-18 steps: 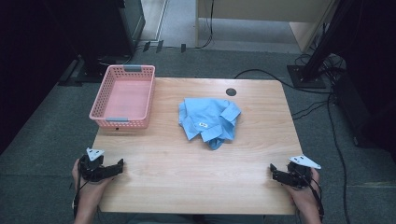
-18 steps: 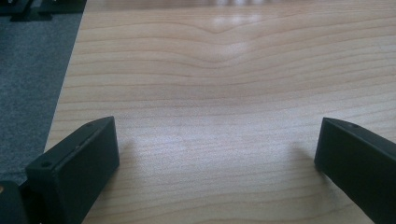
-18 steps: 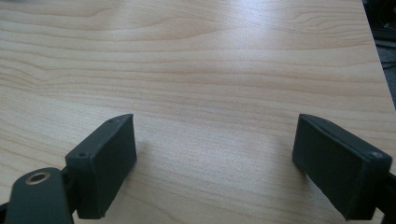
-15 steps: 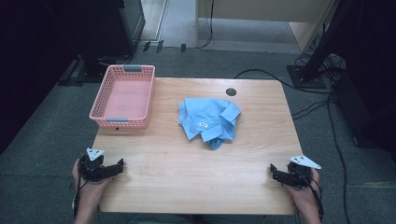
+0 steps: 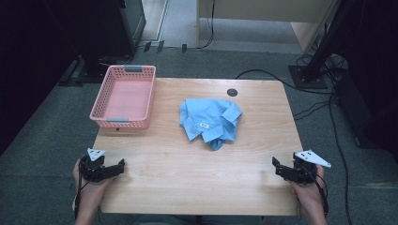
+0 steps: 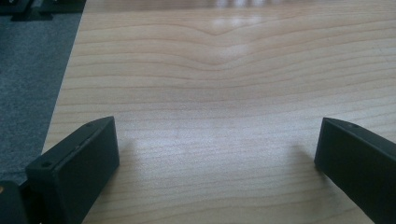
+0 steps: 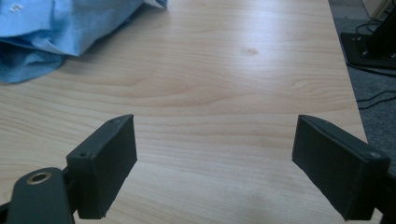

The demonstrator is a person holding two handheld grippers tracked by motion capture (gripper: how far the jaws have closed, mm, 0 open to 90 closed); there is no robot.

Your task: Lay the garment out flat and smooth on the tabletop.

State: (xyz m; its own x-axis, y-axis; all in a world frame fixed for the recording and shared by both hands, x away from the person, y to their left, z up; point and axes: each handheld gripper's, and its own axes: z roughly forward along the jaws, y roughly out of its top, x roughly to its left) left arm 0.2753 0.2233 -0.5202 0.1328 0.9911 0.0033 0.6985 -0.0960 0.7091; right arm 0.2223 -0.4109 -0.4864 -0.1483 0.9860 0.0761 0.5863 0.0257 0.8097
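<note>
We saw nothing yet begun; the crumpled blue shirt [image 5: 210, 122] lay mid-counter [image 5: 197, 183], untouched, beside the empty pink basket [image 5: 123, 123]; left hand-held gripper [image 5: 117, 168] and right hand-held gripper [image 5: 278, 167] rested spread at the near corners, well apart from it.

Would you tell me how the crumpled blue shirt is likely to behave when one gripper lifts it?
The blue shirt lies in soft folds, so it will probably hang limp and unfurl. It looks like thin cloth, likely light. Pinching one layer may leave the rest dragging over the table.
</note>
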